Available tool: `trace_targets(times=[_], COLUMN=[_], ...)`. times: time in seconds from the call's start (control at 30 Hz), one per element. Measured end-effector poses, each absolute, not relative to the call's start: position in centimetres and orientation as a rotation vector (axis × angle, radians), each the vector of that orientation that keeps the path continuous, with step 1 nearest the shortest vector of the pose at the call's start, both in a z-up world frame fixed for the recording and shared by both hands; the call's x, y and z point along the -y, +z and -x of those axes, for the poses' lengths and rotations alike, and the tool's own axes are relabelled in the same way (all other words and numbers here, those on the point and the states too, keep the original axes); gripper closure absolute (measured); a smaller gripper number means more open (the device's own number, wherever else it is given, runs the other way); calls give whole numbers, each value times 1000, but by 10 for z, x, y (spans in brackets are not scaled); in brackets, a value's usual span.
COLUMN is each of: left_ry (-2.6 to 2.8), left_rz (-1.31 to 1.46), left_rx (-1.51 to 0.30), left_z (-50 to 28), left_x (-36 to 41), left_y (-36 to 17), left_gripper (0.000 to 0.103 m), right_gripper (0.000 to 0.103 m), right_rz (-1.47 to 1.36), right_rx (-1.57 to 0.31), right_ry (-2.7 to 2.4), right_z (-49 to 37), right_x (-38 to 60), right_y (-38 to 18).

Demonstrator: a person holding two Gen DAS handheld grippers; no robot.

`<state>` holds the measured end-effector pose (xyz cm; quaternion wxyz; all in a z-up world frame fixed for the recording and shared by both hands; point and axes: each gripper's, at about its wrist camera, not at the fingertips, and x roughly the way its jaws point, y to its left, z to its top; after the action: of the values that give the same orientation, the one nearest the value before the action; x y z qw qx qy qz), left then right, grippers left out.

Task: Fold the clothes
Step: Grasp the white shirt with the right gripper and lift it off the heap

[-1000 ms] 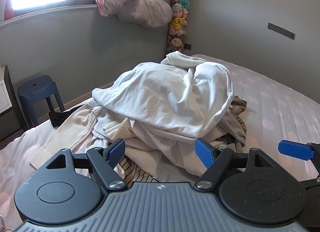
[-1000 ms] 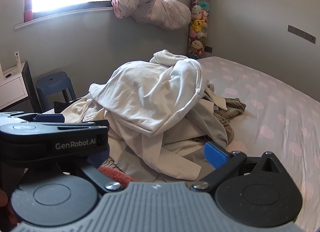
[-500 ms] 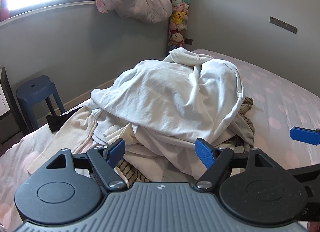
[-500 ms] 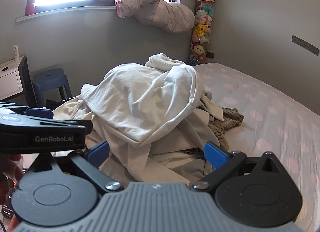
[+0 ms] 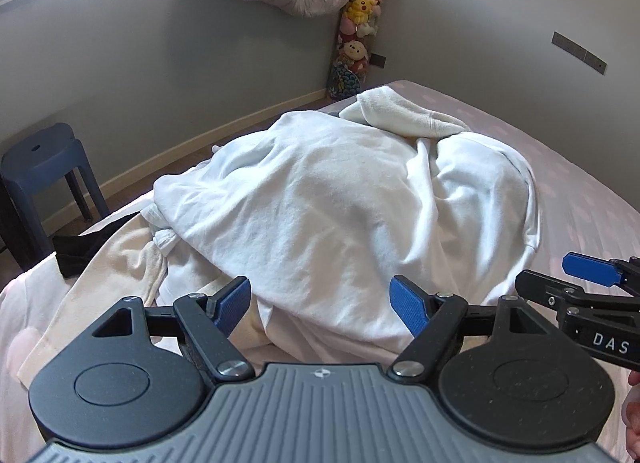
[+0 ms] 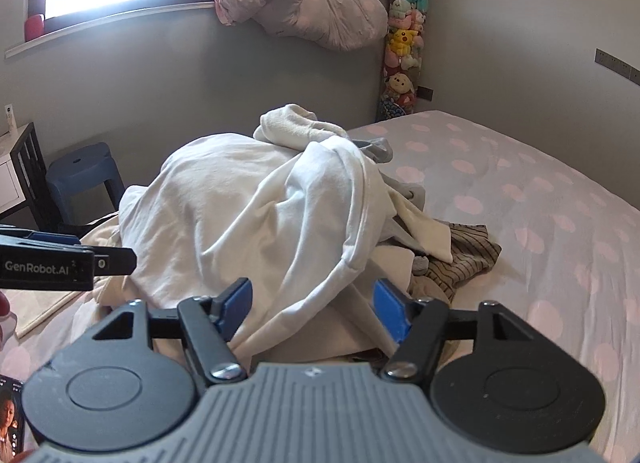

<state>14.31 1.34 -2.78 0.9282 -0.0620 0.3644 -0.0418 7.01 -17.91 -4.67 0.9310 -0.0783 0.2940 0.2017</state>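
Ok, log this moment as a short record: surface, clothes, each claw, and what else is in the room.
surface: bed with pink-dotted sheet
clothes: unfolded pile, large white garment on top, striped piece at its right edge
left claw: open, empty, aimed at the pile's near edge
right claw: open, empty, a white fold lying between its fingers
room: blue stool, plush toy column in the corner
folding: not started
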Motion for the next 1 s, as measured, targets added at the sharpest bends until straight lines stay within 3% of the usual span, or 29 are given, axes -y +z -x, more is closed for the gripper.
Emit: trace_targets(times=[0.17, 0.27, 0.3, 0.33, 0.5, 1.0], left_ry=[-86, -86, -87, -87, -62, -60], left_rz=[106, 96, 93, 90, 72, 30], left_rx=[-770, -795, -801, -807, -830, -737], left_z=[-165, -174, -175, -175, -168, -131], left_x=[-5, -3, -2, -2, -9, -9], left_y=[-32, -35, -36, -37, -40, 9], left_gripper=[27, 27, 27, 27, 27, 27], right_gripper=[42, 65, 82, 90, 98, 98], right_rz=[133, 107, 101, 95, 101, 110], right_rx=[-621, -647, -638, -629, -485, -135], right_ry=[372, 369, 369, 369, 260, -19], right_z=[-111, -129, -129, -129, -113, -34], right_x=[179, 178, 179, 180, 199, 298], right_y=[-52, -55, -53, -52, -33, 58])
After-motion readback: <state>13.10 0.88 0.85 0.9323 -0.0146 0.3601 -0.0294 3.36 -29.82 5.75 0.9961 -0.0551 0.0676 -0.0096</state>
